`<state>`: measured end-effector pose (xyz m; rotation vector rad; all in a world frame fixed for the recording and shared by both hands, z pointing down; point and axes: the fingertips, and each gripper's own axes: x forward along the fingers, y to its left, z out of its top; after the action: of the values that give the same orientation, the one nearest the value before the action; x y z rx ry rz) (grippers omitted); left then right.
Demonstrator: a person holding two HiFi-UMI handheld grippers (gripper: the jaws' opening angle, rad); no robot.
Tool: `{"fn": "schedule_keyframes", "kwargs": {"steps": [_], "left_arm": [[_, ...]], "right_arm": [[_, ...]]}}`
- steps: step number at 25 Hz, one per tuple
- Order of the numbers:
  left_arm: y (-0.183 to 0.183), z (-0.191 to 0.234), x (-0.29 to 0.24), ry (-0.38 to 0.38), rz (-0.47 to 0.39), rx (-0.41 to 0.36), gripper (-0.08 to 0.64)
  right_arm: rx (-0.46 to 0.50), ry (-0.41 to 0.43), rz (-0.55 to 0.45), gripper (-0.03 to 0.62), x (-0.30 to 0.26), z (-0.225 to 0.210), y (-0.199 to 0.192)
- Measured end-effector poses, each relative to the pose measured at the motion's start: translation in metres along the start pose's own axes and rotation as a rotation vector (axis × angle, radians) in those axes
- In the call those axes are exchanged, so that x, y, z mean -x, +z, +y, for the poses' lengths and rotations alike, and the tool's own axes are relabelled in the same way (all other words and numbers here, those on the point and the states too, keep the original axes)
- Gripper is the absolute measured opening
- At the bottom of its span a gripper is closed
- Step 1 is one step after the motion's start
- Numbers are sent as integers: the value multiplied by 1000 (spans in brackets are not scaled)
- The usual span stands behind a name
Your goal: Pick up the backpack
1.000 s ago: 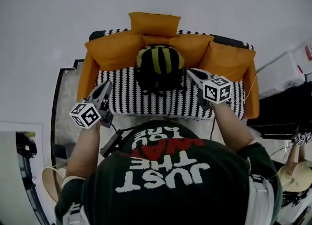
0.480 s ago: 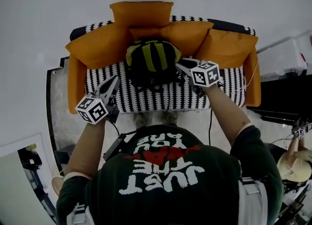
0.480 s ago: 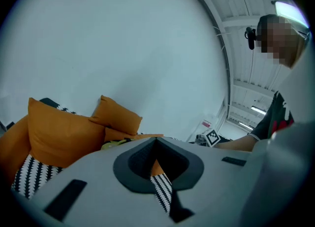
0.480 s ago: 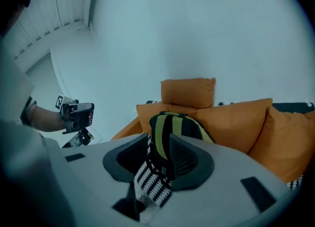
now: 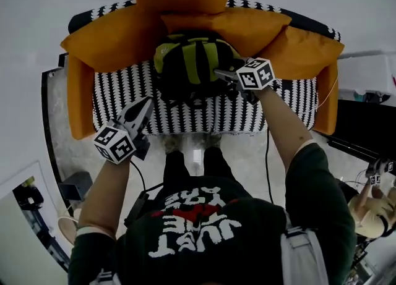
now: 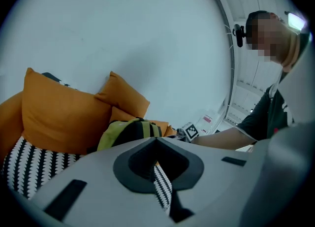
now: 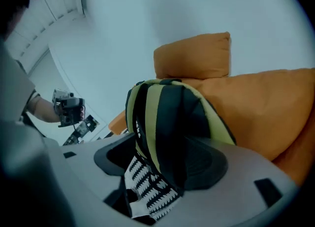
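Note:
The backpack [image 5: 189, 67], black with yellow-green stripes, stands upright on the sofa's black-and-white seat cover [image 5: 204, 115], leaning against orange cushions [image 5: 114, 39]. My right gripper [image 5: 224, 75] is at the backpack's right side. Its jaws are opening, and in the right gripper view the backpack [image 7: 167, 117] shows close up in the gap, with the pads not pressing on it. My left gripper [image 5: 143, 106] hovers over the seat's front left, short of the backpack [image 6: 130, 131]. Its jaws stand together with only a thin slit between them and nothing in it.
The sofa has orange armrests [image 5: 79, 95] at both ends and a white wall behind. A white cabinet [image 5: 371, 70] and dark furniture [image 5: 365, 129] stand to the right. Another person [image 5: 371, 216] is at the lower right. The holder's feet [image 5: 192, 148] are at the sofa's front.
Both grippers have sunk and moved in toward the sofa. The right gripper has reached the backpack's right side and its jaws have spread apart. The left gripper's jaws stay together.

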<state>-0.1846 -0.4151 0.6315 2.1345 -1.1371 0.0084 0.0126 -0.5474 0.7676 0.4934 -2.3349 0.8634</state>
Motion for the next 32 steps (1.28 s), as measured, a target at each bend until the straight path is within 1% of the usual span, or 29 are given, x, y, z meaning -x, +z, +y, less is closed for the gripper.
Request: {"fn": "schedule_keyframes", "kwargs": {"steps": [3, 7, 8, 9, 10, 11, 13, 14, 15, 16, 17, 19, 21, 22, 24, 27, 29, 32], "left_arm": [[-17, 4, -1, -7, 13, 16, 11], [-33, 6, -6, -13, 12, 35, 11], [-36, 6, -7, -14, 8, 43, 11], [-37, 6, -7, -16, 5, 52, 11], [-38, 7, -7, -19, 1, 62, 11], [-39, 7, -6, -20, -1, 70, 11], [-40, 7, -5, -20, 0, 84, 11], [-40, 7, -5, -20, 2, 89, 11], [-40, 5, -5, -21, 4, 90, 11], [-39, 4, -5, -22, 4, 87, 11], [-38, 3, -4, -22, 3, 81, 11], [-32, 0, 0, -22, -2, 74, 11], [-23, -3, 6, -22, -12, 68, 11], [-18, -5, 8, -23, -18, 61, 11], [-7, -10, 12, -28, -33, 38, 11], [11, -22, 18, -28, -59, 15, 11], [24, -30, 24, -26, -79, 5, 11], [45, -43, 35, -25, -110, -26, 11]], "right_arm": [[-7, 145, -9, 290, -14, 13, -2], [-53, 285, -68, 287, -23, 23, 4], [-64, 329, -73, 278, -23, 28, 6], [-76, 381, -75, 215, -23, 36, 8], [-89, 433, -78, 184, -23, 46, 10], [-106, 479, -84, 183, -24, 55, 14], [-151, 536, -111, 184, -28, 68, 23], [-181, 550, -135, 188, -30, 71, 28], [-218, 562, -172, 159, -30, 74, 35], [-262, 576, -224, 86, -27, 76, 44], [-308, 597, -285, 70, -21, 78, 54], [-371, 647, -402, 65, -2, 85, 75], [-381, 680, -483, 63, 19, 93, 97], [-372, 686, -503, 61, 29, 97, 106], [-344, 684, -496, 60, 42, 106, 114], [-342, 673, -466, 58, 56, 115, 109], [-335, 681, -460, 57, 68, 126, 108], [-296, 698, -433, 57, 83, 149, 116]]}}
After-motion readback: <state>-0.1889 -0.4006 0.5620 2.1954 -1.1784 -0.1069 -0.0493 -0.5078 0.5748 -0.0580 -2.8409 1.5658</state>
